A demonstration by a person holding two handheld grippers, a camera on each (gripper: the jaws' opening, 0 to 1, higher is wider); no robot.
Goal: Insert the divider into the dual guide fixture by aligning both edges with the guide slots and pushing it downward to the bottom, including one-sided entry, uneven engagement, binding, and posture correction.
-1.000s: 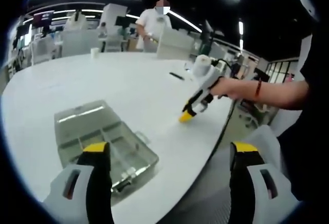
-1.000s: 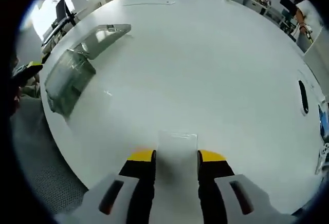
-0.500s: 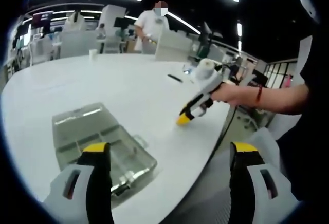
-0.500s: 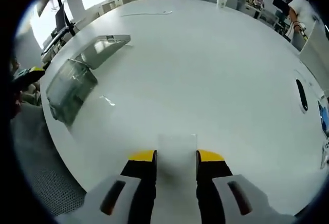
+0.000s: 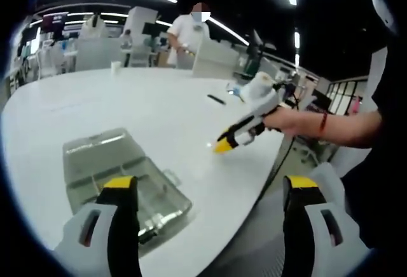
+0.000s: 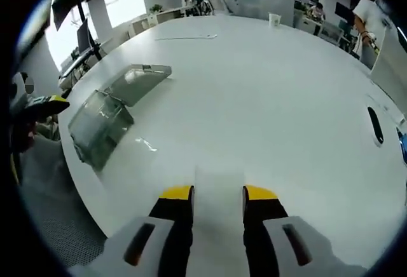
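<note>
Left gripper view: left gripper (image 5: 210, 194) jaws spread wide over the clear fixture box (image 5: 121, 175) at the white table (image 5: 127, 99) edge. Right gripper view: right gripper (image 6: 217, 194) jaws pinch the translucent divider (image 6: 219, 182) above the table, well apart from the fixture box (image 6: 108, 115).

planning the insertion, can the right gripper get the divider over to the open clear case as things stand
Probably yes. The right gripper holds the clear divider off the table, and only bare tabletop lies between it and the open clear case. The left gripper hangs open at the case's near edge, not over it.
</note>
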